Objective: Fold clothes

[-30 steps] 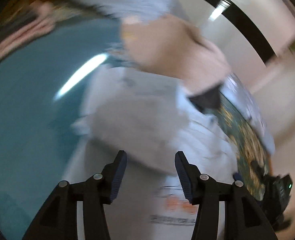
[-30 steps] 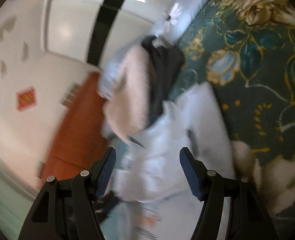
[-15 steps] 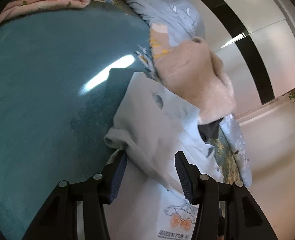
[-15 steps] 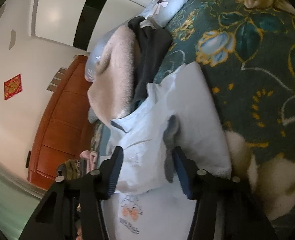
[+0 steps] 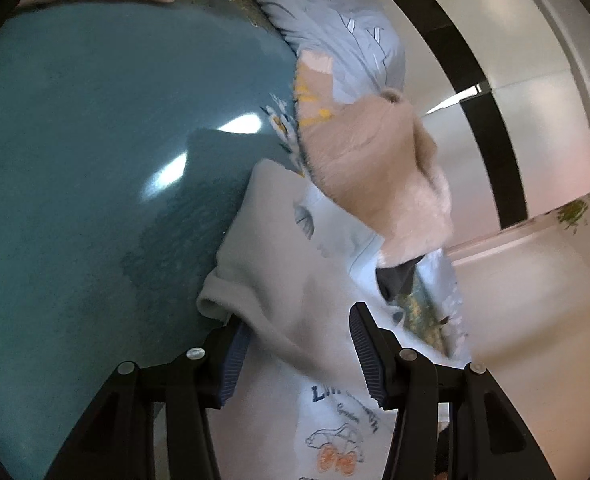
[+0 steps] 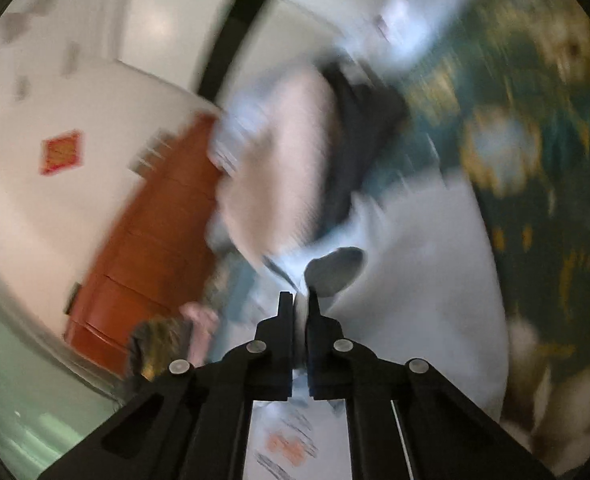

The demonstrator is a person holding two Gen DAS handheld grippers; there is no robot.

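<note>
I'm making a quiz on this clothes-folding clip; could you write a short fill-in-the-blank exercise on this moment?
1. The right gripper is ____ on a fold of the pale blue shirt.
2. The left gripper has ____ jaws with the shirt's sleeve between them.
3. The little car printed on the shirt has ____ wheels.

Missing words: shut; open; orange

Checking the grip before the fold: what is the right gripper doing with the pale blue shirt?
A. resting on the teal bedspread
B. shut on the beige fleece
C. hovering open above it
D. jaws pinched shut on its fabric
D: the right gripper has its jaws pinched shut on a fold of the pale blue shirt.
</note>
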